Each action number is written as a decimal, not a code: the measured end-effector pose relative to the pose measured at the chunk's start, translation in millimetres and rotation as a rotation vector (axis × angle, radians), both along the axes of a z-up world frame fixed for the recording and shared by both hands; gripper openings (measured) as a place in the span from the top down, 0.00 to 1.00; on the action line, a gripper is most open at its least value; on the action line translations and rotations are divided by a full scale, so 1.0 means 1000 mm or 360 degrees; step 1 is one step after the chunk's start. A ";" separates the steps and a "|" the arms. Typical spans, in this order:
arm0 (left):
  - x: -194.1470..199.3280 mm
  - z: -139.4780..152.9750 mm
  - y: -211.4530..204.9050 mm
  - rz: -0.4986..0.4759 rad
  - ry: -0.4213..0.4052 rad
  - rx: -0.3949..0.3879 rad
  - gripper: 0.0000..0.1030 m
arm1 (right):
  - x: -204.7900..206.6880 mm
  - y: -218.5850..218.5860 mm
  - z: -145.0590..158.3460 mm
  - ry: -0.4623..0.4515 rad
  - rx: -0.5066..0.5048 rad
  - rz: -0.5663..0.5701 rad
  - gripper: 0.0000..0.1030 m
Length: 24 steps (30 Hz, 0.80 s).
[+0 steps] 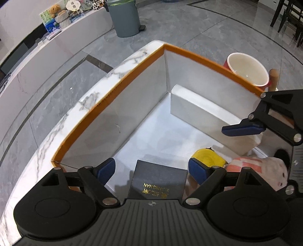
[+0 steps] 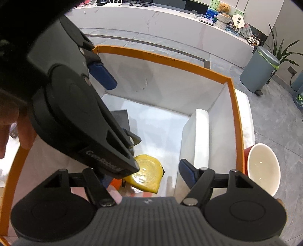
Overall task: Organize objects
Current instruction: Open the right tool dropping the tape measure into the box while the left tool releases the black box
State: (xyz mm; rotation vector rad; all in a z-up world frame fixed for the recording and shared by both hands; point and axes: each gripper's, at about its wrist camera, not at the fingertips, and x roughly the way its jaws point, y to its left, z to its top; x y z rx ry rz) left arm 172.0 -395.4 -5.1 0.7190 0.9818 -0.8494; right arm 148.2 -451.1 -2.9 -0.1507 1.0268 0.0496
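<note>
An orange-rimmed white box (image 1: 121,81) (image 2: 234,106) stands on a marble table. Inside lie a white rectangular box (image 1: 204,111) (image 2: 198,140), a yellow tape measure (image 1: 206,156) (image 2: 147,172), a dark booklet with gold lettering (image 1: 157,179) and a pink plush toy (image 1: 261,168). My left gripper (image 1: 151,168) is open above the booklet, inside the box. My right gripper (image 2: 144,176) is open above the tape measure; one of its fingers (image 1: 242,128) shows in the left wrist view. The left gripper's body (image 2: 75,106) hides the box's left part in the right wrist view.
A red cup with a white inside (image 1: 248,69) (image 2: 263,168) stands just outside the box, beside a wooden peg (image 1: 273,79). A grey bin (image 1: 125,17) (image 2: 259,70) stands on the tiled floor. A long white counter (image 1: 37,56) (image 2: 151,22) carries assorted items.
</note>
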 end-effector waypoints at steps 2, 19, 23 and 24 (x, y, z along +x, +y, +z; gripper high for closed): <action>-0.003 0.007 0.002 -0.0006 -0.0012 -0.0014 0.02 | 0.000 0.003 0.004 -0.0007 -0.0001 0.0002 0.29; -0.020 0.078 0.049 0.0063 -0.0180 -0.0146 0.02 | -0.028 0.049 0.079 -0.0190 -0.0084 0.0067 0.29; -0.026 0.092 0.067 0.0088 -0.0219 -0.0169 0.02 | -0.036 0.064 0.094 -0.0228 -0.0104 0.0108 0.29; -0.028 0.095 0.072 0.0095 -0.0227 -0.0177 0.02 | -0.033 0.065 0.097 -0.0236 -0.0111 0.0119 0.29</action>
